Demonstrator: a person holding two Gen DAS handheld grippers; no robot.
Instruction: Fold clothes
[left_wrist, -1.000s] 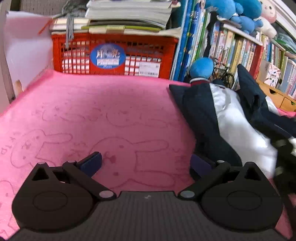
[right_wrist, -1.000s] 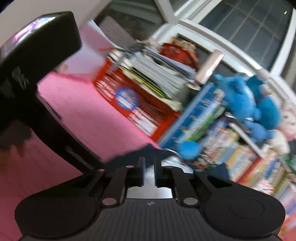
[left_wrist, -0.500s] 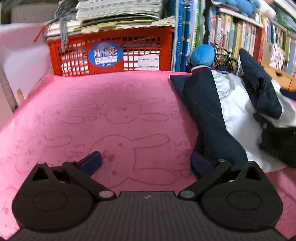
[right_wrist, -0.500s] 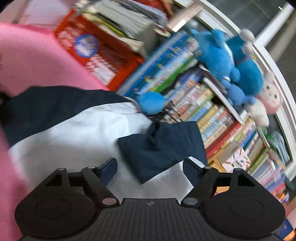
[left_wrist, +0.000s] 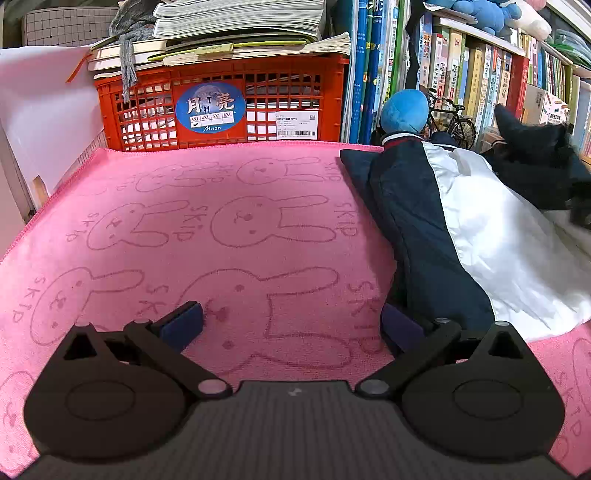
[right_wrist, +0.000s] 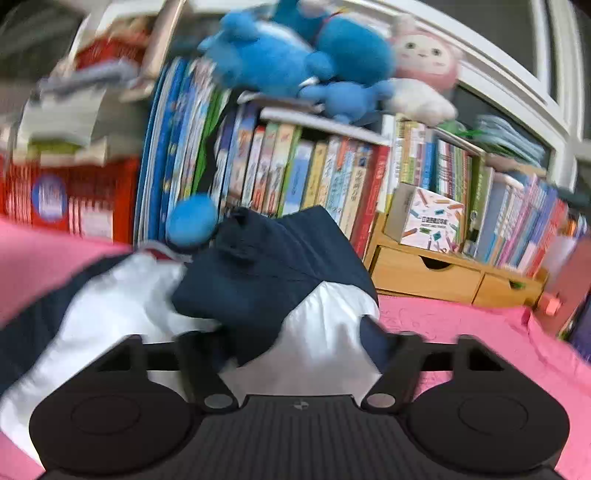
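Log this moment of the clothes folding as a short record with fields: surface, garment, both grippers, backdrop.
surface: pink towel printed with rabbit outlines, spread flat
garment: navy and white jacket, partly folded on the towel's right part, a navy flap lying over the white panel
left gripper: open, over bare towel, its right finger beside the jacket's navy edge
right gripper: open, jaws have just been opening, jacket cloth below them, not pinched
backdrop: red plastic crate under stacked books; bookshelf with blue plush toys

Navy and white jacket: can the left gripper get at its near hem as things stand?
Probably yes. The left gripper is open over the pink towel, and the jacket lies right beside its right-hand finger with nothing between.
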